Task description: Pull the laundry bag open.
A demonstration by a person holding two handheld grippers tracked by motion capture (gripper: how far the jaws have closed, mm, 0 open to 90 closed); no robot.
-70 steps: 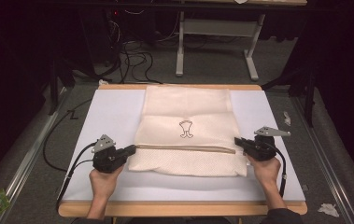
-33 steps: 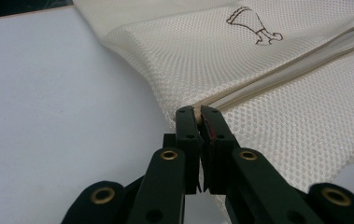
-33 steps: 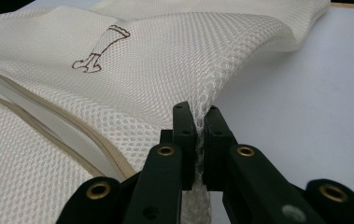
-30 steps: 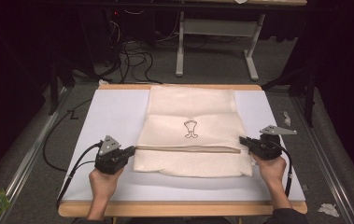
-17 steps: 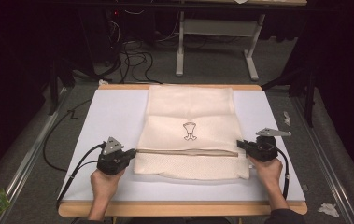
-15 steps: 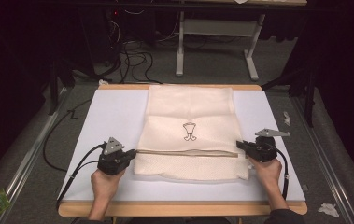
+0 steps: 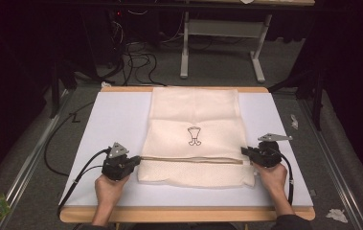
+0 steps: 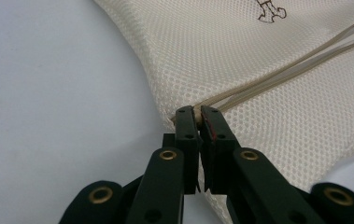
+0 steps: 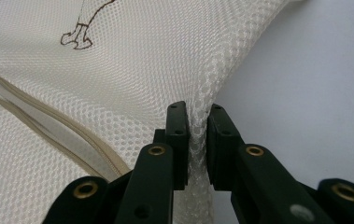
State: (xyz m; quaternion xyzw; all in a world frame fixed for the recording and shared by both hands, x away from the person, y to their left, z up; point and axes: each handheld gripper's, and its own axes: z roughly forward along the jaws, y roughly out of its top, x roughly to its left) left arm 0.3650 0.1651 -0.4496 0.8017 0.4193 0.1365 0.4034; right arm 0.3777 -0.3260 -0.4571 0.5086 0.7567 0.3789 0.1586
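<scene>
A cream mesh bag (image 7: pixel 193 120) with a small brown drawing (image 7: pixel 194 136) lies flat on the white board. A zip (image 7: pixel 191 159) runs across its near part. My left gripper (image 7: pixel 138 161) is at the bag's left edge. In the left gripper view it (image 8: pixel 197 114) is shut on the mesh (image 8: pixel 240 51) at the zip's end. My right gripper (image 7: pixel 244 152) is at the bag's right edge. Its jaws (image 9: pixel 197 112) have just been opening, and a fold of mesh (image 9: pixel 118 60) still stands in the gap between them.
The white board (image 7: pixel 112 120) has a wooden rim with bare strips on both sides of the bag. Cables (image 7: pixel 69 124) trail off the left side to the floor. A table frame (image 7: pixel 222 33) stands beyond, and there are scraps (image 7: pixel 336 215) on the floor at the right.
The bag's near edge has come slightly toward the person and lies flatter. Both hands have hardly shifted.
</scene>
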